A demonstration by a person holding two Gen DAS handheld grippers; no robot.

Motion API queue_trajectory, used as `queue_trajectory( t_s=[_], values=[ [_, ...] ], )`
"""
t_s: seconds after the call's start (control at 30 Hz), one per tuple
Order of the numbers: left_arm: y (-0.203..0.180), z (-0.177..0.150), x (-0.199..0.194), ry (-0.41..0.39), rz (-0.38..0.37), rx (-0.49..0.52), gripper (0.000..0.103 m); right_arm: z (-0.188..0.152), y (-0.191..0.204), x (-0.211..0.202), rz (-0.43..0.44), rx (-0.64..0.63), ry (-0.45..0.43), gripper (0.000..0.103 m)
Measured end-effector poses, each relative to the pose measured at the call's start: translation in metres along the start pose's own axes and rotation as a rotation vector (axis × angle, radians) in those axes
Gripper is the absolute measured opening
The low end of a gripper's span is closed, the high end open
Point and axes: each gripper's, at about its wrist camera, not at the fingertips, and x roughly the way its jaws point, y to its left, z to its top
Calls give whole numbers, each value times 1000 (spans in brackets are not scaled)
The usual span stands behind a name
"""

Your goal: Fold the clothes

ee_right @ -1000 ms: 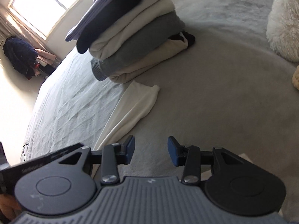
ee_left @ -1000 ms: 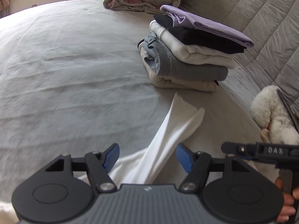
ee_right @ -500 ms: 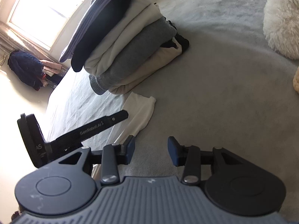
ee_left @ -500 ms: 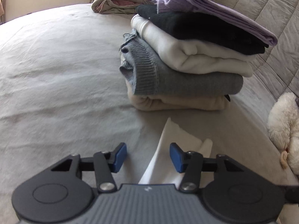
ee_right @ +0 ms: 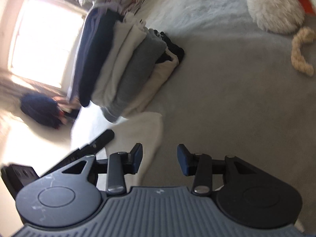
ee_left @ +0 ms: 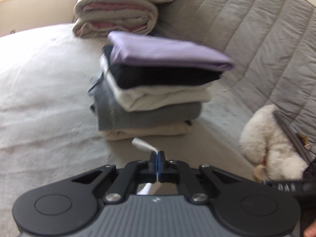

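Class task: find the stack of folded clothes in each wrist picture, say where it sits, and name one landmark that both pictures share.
Left wrist: stack of folded clothes at centre, upright, purple on top, beyond the shut left gripper.
Right wrist: the stack at upper left, tilted, beyond the open right gripper.
Shared landmark: fluffy white toy.

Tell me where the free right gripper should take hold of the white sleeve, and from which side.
Grip the white sleeve at its loose cuff edge near the stack of folded clothes, coming from the bare grey bedspread side. It lies flat there, the left gripper already pinches another part, and the right gripper is open.
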Motion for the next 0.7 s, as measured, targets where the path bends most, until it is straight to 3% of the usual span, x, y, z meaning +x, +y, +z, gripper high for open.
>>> queue_trajectory(
  t_s=[0.13, 0.4, 0.47, 0.57, 0.7],
  values=[
    [-17, -2, -17, -18, -28, 18, 1, 5, -14, -12, 82, 127, -3, 43],
    [-53, -46, -23, 25, -126, 52, 1, 11, -31, -17, 101, 222, 43, 49],
    [-60, -61, -17, 60, -163, 61, 1, 8, -32, -14, 96, 227, 61, 49],
    [-71, -84, -5, 156, -275, 129, 1, 7, -34, -15, 72, 215, 74, 49],
    [-89, -107, -2, 275, -428, 275, 5, 5, -34, -22, 39, 175, 59, 49]
  ],
)
